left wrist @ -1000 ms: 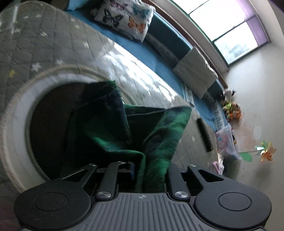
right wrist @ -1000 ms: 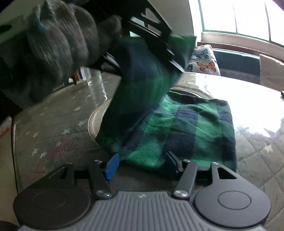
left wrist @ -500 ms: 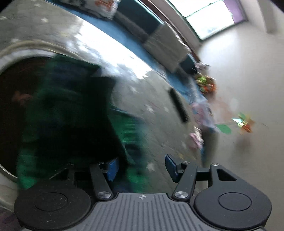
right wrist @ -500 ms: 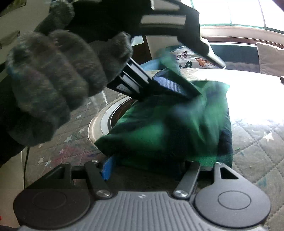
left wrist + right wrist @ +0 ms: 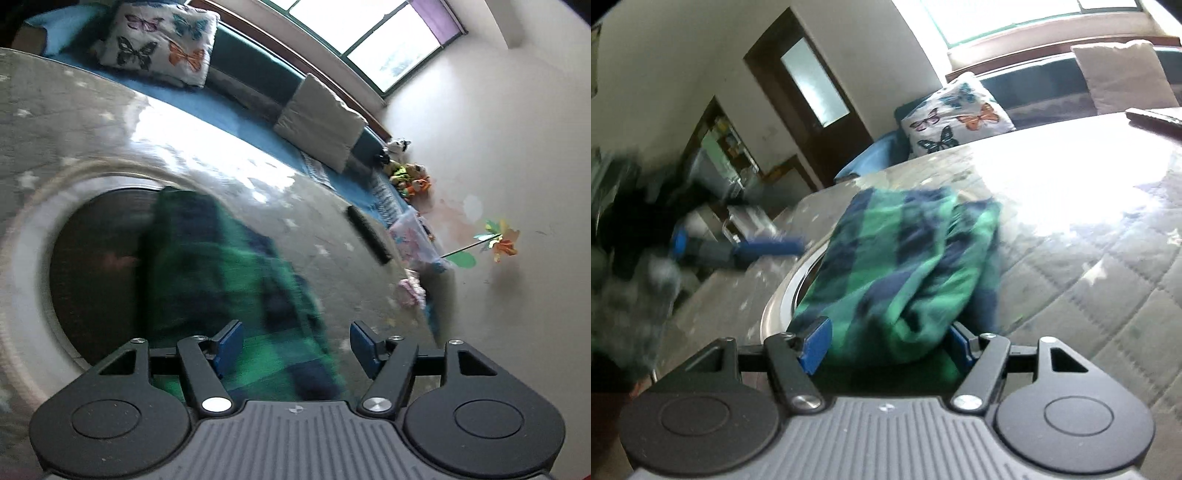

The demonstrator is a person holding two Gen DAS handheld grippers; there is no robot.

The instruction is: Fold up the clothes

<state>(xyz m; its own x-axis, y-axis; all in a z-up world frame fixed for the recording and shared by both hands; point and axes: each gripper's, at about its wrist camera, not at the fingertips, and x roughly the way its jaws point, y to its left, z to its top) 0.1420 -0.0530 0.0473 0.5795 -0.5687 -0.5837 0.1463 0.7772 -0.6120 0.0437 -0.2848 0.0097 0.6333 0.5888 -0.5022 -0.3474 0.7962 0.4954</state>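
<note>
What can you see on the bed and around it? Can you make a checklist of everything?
Surface: grey quilted bedspread with little stars and a round dark patch ringed in white.
Job's things: green and navy plaid cloth, bunched in a loose fold, lying partly over the round patch.
Clutter: dark remote-like bar on the bedspread.
Grippers: left gripper open, over the cloth; right gripper open, cloth edge between its fingers, contact unclear.
Cables: nothing seen.
Surroundings: butterfly pillow, plain grey cushion, bright window, soft toys, pinwheel, dark door.
</note>
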